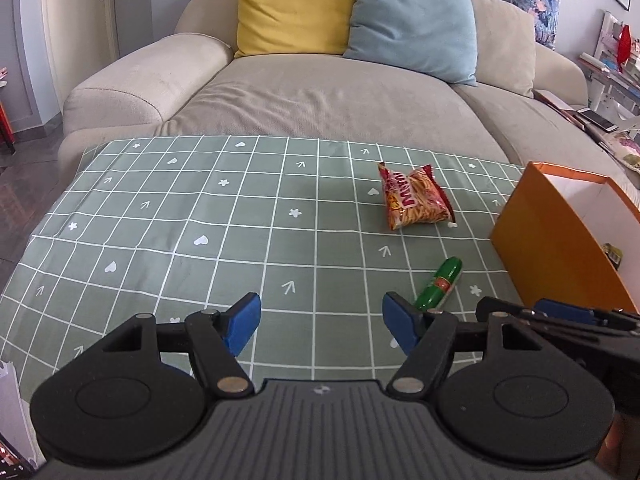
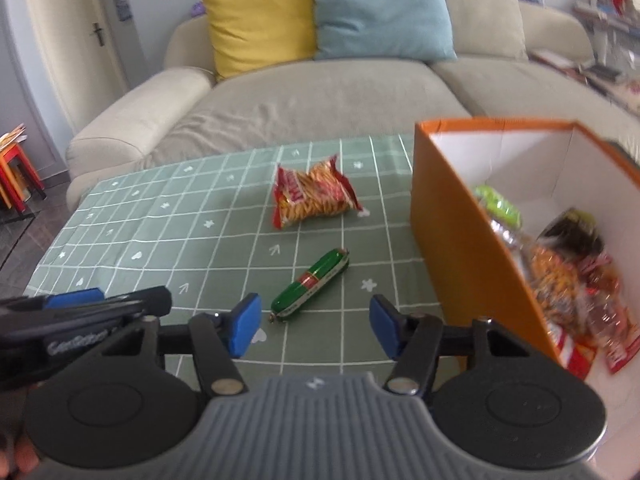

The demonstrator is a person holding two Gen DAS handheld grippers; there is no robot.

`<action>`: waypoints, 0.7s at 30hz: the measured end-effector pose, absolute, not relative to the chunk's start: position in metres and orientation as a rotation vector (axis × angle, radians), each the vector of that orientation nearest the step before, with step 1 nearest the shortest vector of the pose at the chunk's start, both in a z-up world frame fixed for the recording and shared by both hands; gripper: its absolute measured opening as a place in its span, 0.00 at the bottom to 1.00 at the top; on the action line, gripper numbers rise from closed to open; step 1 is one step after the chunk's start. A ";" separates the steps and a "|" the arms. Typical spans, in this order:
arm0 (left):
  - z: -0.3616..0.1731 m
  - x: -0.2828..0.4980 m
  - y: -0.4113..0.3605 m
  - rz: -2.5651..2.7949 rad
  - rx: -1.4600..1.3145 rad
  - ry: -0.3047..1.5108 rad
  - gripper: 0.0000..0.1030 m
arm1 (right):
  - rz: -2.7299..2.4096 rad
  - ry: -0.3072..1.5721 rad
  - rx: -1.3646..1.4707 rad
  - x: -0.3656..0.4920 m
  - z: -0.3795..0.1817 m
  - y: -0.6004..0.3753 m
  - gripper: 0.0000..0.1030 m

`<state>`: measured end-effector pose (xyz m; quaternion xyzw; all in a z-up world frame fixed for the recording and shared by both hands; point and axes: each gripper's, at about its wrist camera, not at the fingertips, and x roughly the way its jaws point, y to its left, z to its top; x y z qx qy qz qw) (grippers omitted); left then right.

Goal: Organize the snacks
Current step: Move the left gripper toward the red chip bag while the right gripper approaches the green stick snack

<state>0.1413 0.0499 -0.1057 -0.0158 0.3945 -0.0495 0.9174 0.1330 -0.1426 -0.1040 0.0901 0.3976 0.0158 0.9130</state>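
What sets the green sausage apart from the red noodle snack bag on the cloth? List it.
The green sausage is a slim, smooth stick; the red noodle snack bag is a wide, crinkled pouch.
The sausage is green with a red band; the bag is red with yellow noodles showing.
The sausage lies nearer the cameras; the bag lies farther, towards the sofa.
Both lie loose on the checked cloth, outside the orange box.

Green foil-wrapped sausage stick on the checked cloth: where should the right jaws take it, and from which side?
Grip the green foil-wrapped sausage stick mid-length at its label, coming from above, jaws across its narrow width. It lies flat and diagonal, so roll the right gripper to match.
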 end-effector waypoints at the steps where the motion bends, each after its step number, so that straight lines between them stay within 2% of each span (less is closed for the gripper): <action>1: -0.107 0.144 0.050 -0.103 -0.030 0.815 0.79 | 0.026 0.838 0.208 0.141 -0.109 -0.144 0.49; 2: -0.109 0.147 0.050 -0.102 -0.027 0.818 0.79 | 0.017 0.857 0.231 0.149 -0.113 -0.145 0.46; 9: -0.123 0.167 0.049 -0.106 -0.029 0.847 0.79 | 0.013 0.973 0.429 0.196 -0.139 -0.153 0.46; 11: -0.125 0.171 0.050 -0.105 -0.029 0.854 0.79 | -0.012 1.003 0.427 0.206 -0.144 -0.151 0.42; 21: -0.131 0.191 0.052 -0.147 -0.034 0.855 0.78 | -0.022 1.028 0.348 0.230 -0.159 -0.144 0.37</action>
